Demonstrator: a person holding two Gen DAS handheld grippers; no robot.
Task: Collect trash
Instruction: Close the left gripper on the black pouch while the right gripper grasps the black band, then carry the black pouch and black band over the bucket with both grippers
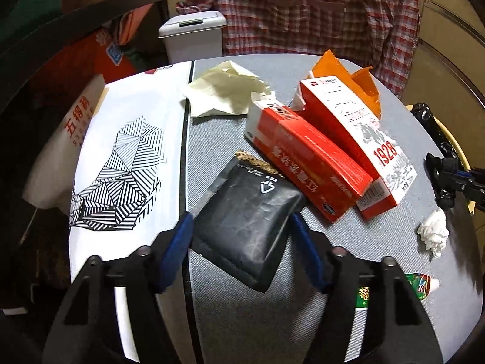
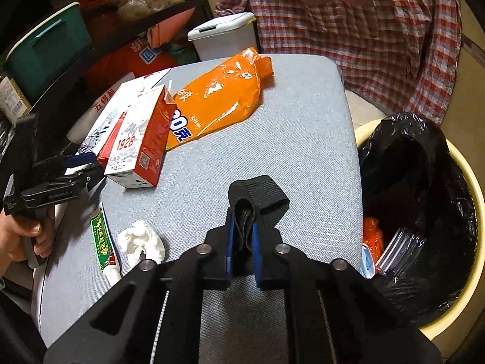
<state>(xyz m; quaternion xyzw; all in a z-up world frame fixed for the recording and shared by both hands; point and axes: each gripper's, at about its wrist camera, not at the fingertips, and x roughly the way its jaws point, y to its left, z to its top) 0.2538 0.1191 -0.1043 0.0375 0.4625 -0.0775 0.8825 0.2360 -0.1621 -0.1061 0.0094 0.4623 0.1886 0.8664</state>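
Note:
My left gripper (image 1: pixel 241 227) is open, its blue pads on either side of a black foil pouch (image 1: pixel 251 212) that lies on the grey table (image 1: pixel 260 312). My right gripper (image 2: pixel 242 230) is shut on a folded black strap (image 2: pixel 257 200) and holds it above the table, left of the trash bin with a black liner (image 2: pixel 424 212). On the table lie a red box (image 1: pixel 306 154), a red and white "1928" carton (image 1: pixel 363 133), an orange bag (image 2: pixel 218 97), crumpled cream paper (image 1: pixel 227 91), a white tissue wad (image 2: pixel 141 241) and a green tube (image 2: pixel 103 239).
A white bag with a black striped pattern (image 1: pixel 127 163) covers the table's left side. A small white lidded bin (image 1: pixel 192 35) stands behind the table. A person in a red plaid shirt (image 1: pixel 318 9) stands at the far edge. Cluttered shelves (image 2: pixel 91 39) stand at the left.

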